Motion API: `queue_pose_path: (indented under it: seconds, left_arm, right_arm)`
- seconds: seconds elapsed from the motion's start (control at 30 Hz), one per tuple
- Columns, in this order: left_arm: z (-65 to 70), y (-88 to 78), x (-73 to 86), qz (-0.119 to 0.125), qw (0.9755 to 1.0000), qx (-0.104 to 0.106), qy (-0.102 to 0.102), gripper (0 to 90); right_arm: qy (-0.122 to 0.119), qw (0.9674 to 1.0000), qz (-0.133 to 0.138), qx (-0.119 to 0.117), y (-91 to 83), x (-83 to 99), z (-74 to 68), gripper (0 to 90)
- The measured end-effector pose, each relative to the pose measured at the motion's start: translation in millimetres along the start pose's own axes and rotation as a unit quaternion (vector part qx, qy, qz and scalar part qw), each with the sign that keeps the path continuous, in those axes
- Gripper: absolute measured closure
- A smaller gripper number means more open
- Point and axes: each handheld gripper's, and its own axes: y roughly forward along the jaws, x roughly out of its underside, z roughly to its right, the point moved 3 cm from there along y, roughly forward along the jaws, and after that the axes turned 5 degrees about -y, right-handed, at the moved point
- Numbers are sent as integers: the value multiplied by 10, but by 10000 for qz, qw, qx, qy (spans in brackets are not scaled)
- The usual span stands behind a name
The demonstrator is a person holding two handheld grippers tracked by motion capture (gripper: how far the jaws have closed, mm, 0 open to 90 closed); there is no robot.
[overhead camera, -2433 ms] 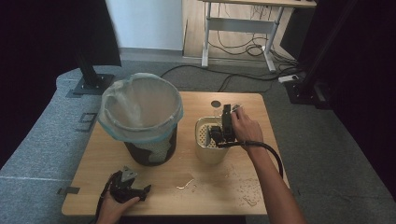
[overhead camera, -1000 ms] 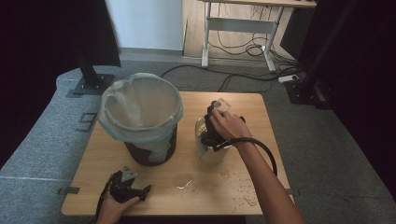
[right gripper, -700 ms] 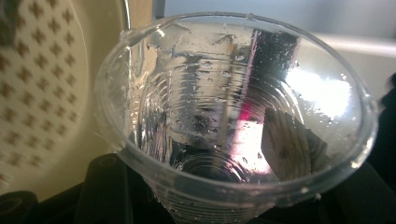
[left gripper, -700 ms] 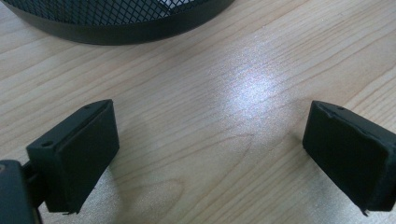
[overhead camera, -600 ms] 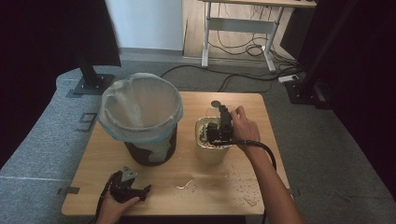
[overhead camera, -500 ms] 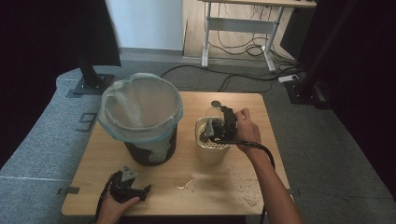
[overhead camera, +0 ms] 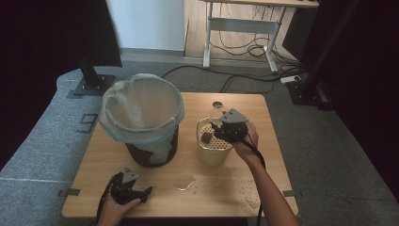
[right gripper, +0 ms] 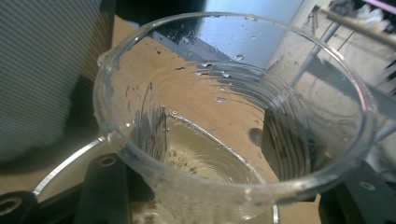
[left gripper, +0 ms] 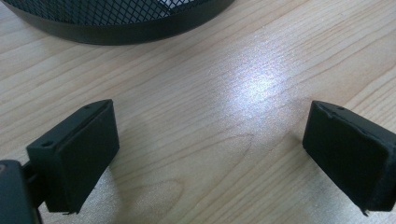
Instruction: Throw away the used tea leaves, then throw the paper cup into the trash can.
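Two hand-held grippers: mine.
Left hand-held gripper: jaws apart, empty, low over light wooden desk.
Right hand-held gripper: clamped on clear wet glass beaker, above cream perforated-top canister.

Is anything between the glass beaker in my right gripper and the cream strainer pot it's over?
Nothing visible. The right gripper holds the glass beaker directly above the cream pot, whose perforated insert lies open apart from a dark lump.
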Motion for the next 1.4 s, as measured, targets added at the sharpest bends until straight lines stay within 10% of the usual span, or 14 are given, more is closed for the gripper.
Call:
queue_pose_path:
  seconds: [0.7, 0.93, 1.07, 1.4]
  left_arm:
    - [1, -3, 1, -11, 10000, 2, 8, 35]
    - [1, -3, 1, -7, 10000, 2, 9, 35]
    - [1, -3, 1, -4, 10000, 2, 15, 35]
    - [7, -2, 2, -9, 10000, 34, 23, 35]
  right_arm:
    - [637, 9955, 656, -243, -166, -246, 83, 408]
    - [788, 9886, 1233, -360, -355, -752, 107, 408]
    - [1151, 9768, 1622, -789, -428, -1130, 65, 409]
    - [761, 9770, 1575, -1223, -143, -1834, -386, 391]
